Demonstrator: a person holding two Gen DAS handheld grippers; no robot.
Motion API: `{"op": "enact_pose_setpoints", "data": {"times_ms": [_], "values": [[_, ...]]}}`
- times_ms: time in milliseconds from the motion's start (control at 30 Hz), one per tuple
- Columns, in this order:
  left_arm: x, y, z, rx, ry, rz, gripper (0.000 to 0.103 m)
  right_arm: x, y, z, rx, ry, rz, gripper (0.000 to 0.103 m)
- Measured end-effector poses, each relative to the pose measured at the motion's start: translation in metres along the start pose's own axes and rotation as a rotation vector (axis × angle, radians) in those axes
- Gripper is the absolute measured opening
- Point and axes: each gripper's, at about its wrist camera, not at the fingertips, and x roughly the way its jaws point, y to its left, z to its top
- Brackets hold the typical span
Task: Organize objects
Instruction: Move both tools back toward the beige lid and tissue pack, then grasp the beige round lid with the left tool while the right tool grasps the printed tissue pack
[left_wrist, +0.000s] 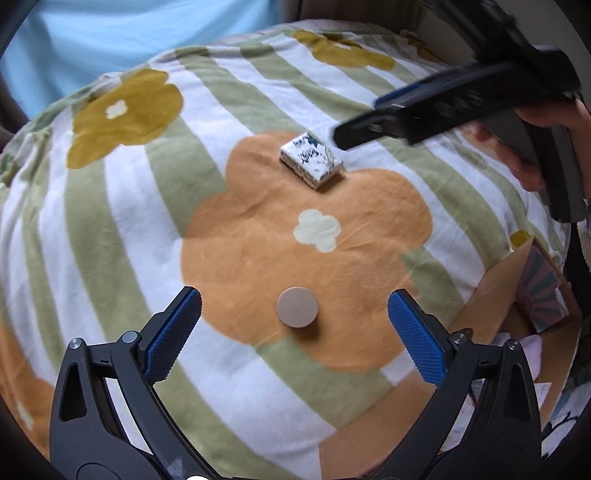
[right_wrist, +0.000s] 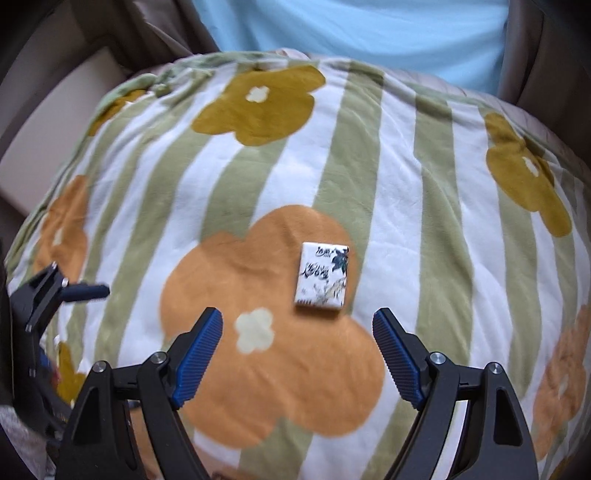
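A small white box with dark ink-style print (left_wrist: 311, 159) (right_wrist: 322, 274) lies flat on a striped, flowered blanket (left_wrist: 122, 206) (right_wrist: 406, 206). A round beige disc (left_wrist: 297, 307) rests on the orange flower, nearer my left gripper (left_wrist: 294, 303), which stands open just above it, one blue pad on each side. My right gripper (right_wrist: 298, 320) is open too, the box just beyond its tips. In the left wrist view the right gripper (left_wrist: 360, 125) reaches in from the upper right, close to the box, held by a hand (left_wrist: 517, 155).
An open cardboard box (left_wrist: 491, 295) with a patterned item inside sits at the blanket's right edge. A person in a light blue top (right_wrist: 351, 29) sits behind the blanket. My left gripper's finger (right_wrist: 85, 291) shows at the right wrist view's left edge.
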Motion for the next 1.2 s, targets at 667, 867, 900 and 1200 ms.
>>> {"op": "enact_pose_setpoints", "data": {"times_ms": [667,867,900,1200], "values": [[0.071,0.001,-0.014,0.042,0.073,-0.059,0.046,0.084,-0.01,0.022,0.077,0.064,-0.08,0.056],[0.073,0.002,-0.013,0.036,0.06,-0.053,0.031,0.084,-0.016,0.021,0.085,0.053,-0.091,0.041],[0.073,0.002,-0.013,0.036,0.06,-0.052,0.031,0.083,-0.017,0.02,0.093,0.05,-0.086,0.041],[0.061,-0.002,-0.011,0.046,0.048,-0.033,0.031,0.073,-0.017,0.021,0.1,0.027,-0.073,0.04]]}}
